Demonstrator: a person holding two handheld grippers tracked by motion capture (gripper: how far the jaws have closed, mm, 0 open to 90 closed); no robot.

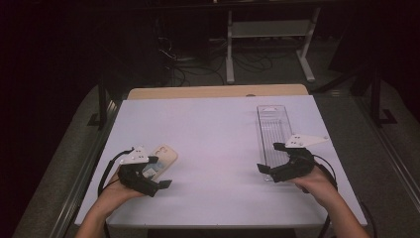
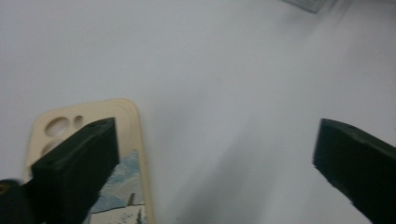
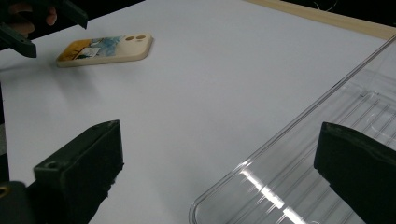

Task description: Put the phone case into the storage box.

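Left claw (image 1: 157,172): at the near left of the worktop, held in a person's left hand (image 1: 115,191), jaws spread wide with nothing between them; the left gripper view shows one jaw over the phone case and the other out over bare worktop.
Phone case (image 1: 162,159): a cream case lying flat on the worktop, just beside the left claw on its far right side; camera cut-outs at the far end, a blue and white printed picture on the near part. In the right gripper view it lies apart from the left claw's jaws, not gripped.
Worktop (image 1: 218,139): white sheet over a wooden board whose edge shows along the far side; bare across the middle between the two hands.
Clear tray (image 1: 273,130): a long, narrow see-through plastic tray with a ribbed floor, lying lengthwise from far to near on the right side of the worktop, well apart from the phone case.
Right claw (image 1: 270,157): at the near end of the tray, held in the person's right hand (image 1: 317,184), jaws wide apart, gripping nothing; in the right gripper view the tray's rounded near corner sits between the jaws, untouched as far as I can see.
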